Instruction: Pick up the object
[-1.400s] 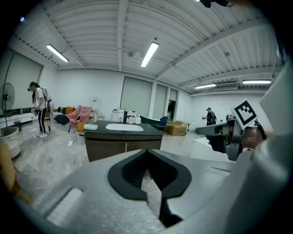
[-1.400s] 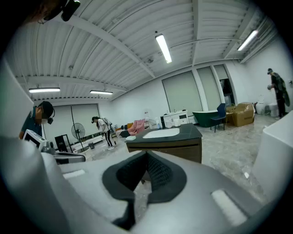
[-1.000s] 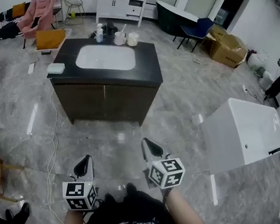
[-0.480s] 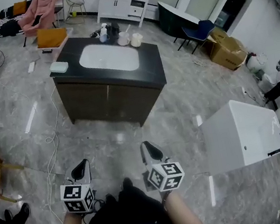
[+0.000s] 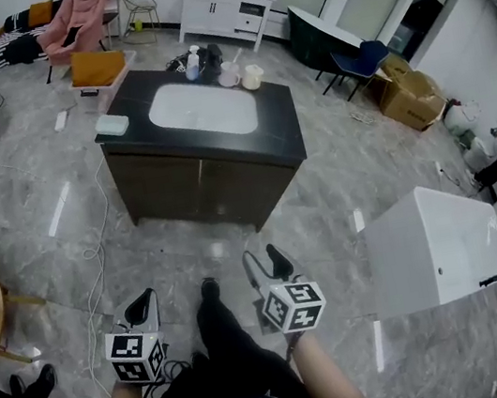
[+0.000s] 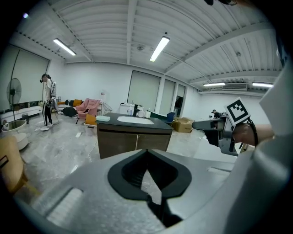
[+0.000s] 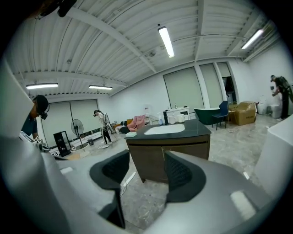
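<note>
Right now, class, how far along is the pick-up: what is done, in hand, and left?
Done: nothing lifted. In hand: nothing; the right gripper, jaws just opening, has nothing between them, and the left gripper is shut and empty. Left: everything; cross the floor to the vanity, where the bottle and cups stand, then grasp one and lift.

A dark countertop (image 5: 280,135) caps a brown vanity cabinet (image 5: 199,188) standing on a grey marble floor (image 5: 342,186). A white basin (image 5: 201,109) is sunk into the middle of the top. A pale box (image 5: 112,125) lies at the counter's near left corner. Along the far edge stand a pale bottle (image 5: 195,62), what may be a dark bottle (image 5: 210,55), a pinkish cup (image 5: 229,75) and a cream cup (image 5: 252,77). On the floor, a white cable (image 5: 97,258) trails past the cabinet's left side, and a white bathtub (image 5: 428,243) sits well apart on the right.
</note>
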{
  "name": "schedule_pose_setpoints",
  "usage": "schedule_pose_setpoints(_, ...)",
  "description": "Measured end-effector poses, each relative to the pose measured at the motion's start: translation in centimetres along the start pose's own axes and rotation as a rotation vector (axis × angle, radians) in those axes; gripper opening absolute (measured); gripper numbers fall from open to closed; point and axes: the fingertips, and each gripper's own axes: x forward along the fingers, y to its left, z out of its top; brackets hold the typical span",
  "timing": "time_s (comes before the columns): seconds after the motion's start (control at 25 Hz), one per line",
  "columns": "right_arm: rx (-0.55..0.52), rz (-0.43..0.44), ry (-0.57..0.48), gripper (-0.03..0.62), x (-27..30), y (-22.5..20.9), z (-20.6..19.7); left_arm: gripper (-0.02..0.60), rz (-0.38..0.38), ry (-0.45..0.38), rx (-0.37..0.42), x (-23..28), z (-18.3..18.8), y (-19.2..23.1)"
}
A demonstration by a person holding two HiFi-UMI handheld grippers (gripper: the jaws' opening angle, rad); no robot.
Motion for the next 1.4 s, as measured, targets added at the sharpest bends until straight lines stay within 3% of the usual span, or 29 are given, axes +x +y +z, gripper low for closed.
schedule_pose_setpoints(0.48,0.035,-0.028,0.058,0.244,12.8,-3.7,2.0,0.008,0.031,0.077,0.024,9.7,3.3,5.0)
schedule_pose_setpoints(0.92,0.069,-0.012,0.109,0.244,27.3,-8.2,7.1,0.008,0.105,0.069,0.038,22.2,11.9,10.6)
schedule_pose_setpoints(1.4,0.098,0.094,0.194,0.244,40.4,-7.1,9.4,0.009,0.300,0.090,-0.055,27.0,15.2,19.5)
